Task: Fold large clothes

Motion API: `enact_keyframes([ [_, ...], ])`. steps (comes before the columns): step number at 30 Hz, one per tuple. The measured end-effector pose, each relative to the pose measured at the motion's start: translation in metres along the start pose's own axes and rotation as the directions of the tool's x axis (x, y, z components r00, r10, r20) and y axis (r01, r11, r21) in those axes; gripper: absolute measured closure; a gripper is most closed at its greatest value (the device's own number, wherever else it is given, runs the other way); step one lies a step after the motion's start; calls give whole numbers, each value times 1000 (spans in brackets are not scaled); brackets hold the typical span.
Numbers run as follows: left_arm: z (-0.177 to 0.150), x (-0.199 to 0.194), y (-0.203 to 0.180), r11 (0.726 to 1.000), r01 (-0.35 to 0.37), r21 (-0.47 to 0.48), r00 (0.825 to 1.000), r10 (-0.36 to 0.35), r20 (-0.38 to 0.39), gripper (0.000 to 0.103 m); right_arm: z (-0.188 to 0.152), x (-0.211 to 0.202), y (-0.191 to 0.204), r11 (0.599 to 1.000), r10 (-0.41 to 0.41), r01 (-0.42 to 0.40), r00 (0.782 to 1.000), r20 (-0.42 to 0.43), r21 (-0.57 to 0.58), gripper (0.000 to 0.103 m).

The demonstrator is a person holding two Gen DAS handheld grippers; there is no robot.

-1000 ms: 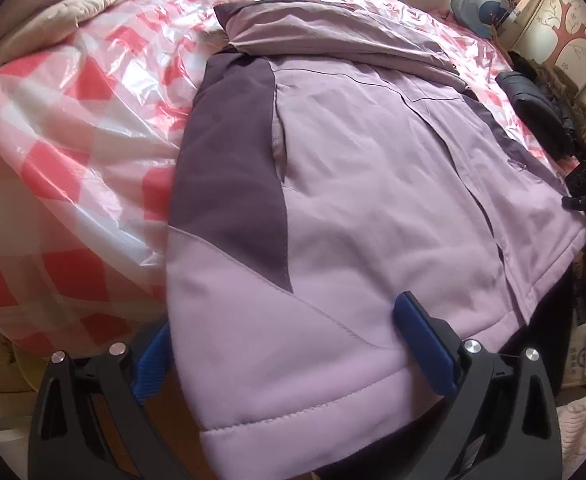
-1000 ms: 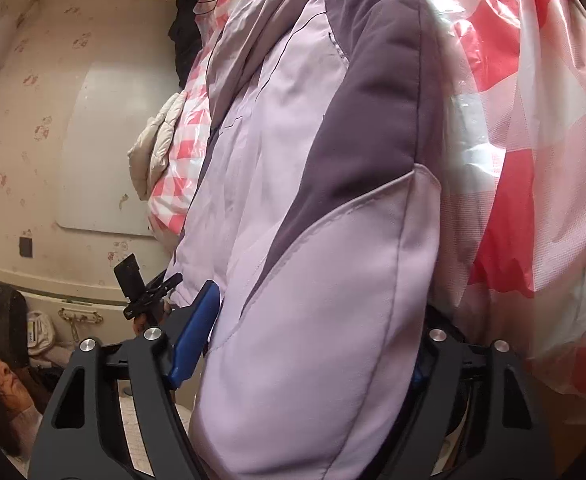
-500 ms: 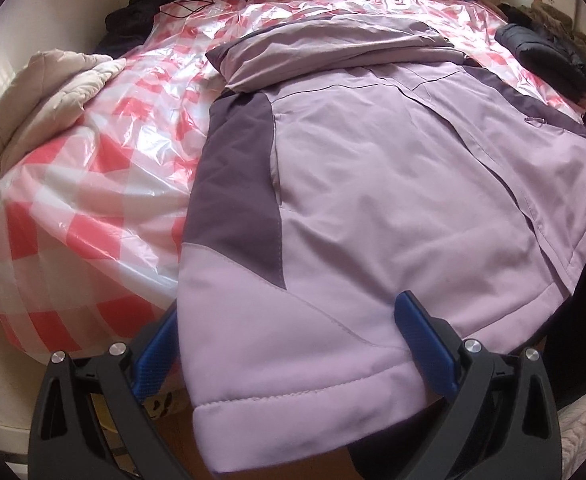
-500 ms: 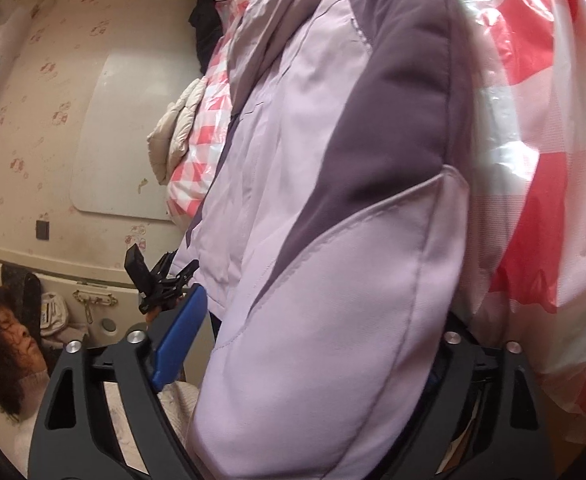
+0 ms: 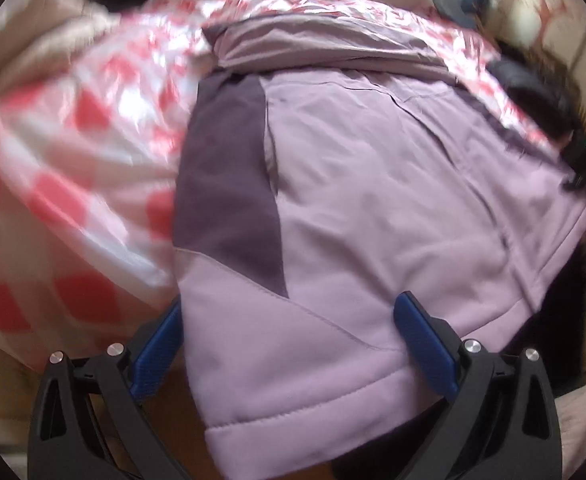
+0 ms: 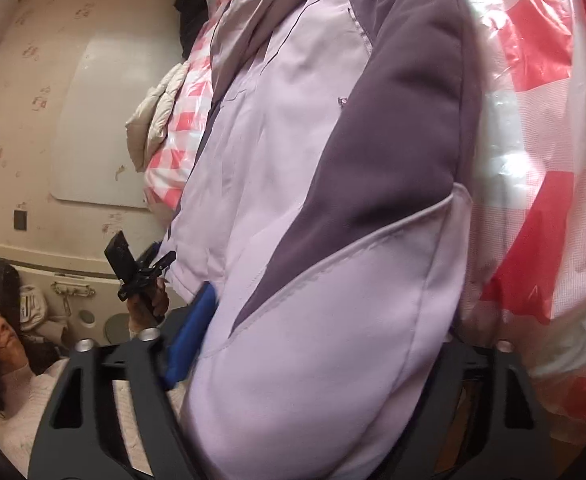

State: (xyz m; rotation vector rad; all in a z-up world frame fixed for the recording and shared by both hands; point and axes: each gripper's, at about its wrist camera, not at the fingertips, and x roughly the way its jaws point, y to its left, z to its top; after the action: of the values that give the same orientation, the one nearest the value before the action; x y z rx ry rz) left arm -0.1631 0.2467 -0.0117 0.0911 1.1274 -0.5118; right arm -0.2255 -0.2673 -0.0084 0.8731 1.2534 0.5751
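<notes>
A large lilac jacket with dark purple side panels lies spread on a bed covered with red-and-white checked plastic. My left gripper is open, its blue fingers standing wide on either side of the jacket's hem corner. The same jacket fills the right wrist view. My right gripper is open around the other hem corner; its left blue finger shows and the right one is hidden behind the cloth. The left gripper also shows there, small, at the jacket's far hem.
A beige quilted garment lies at the bed's left edge, also seen in the right wrist view. Dark clothes lie on the bed's far right. A person is at the lower left of the right wrist view.
Both views have shifted slightly and the left one is blurred by motion. The jacket's hem stays between the open fingers of both grippers; the jacket lies as before.
</notes>
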Motion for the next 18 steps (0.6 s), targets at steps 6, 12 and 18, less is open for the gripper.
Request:
enact_keyframes([
  [6,-12,15,32,950,206,-234,977,-212,-2,7,-11,-10,7,999,-33,35,994,102,-24,68],
  [12,-5,-8,35,911,321,-259,947,-306,96,80,-15,-27,27,996,-10,26,985,173,-90,81],
  [18,-9,-40,24,898,414,-147,906,-392,156,84,-28,-52,47,988,10,20,982,190,-156,82],
])
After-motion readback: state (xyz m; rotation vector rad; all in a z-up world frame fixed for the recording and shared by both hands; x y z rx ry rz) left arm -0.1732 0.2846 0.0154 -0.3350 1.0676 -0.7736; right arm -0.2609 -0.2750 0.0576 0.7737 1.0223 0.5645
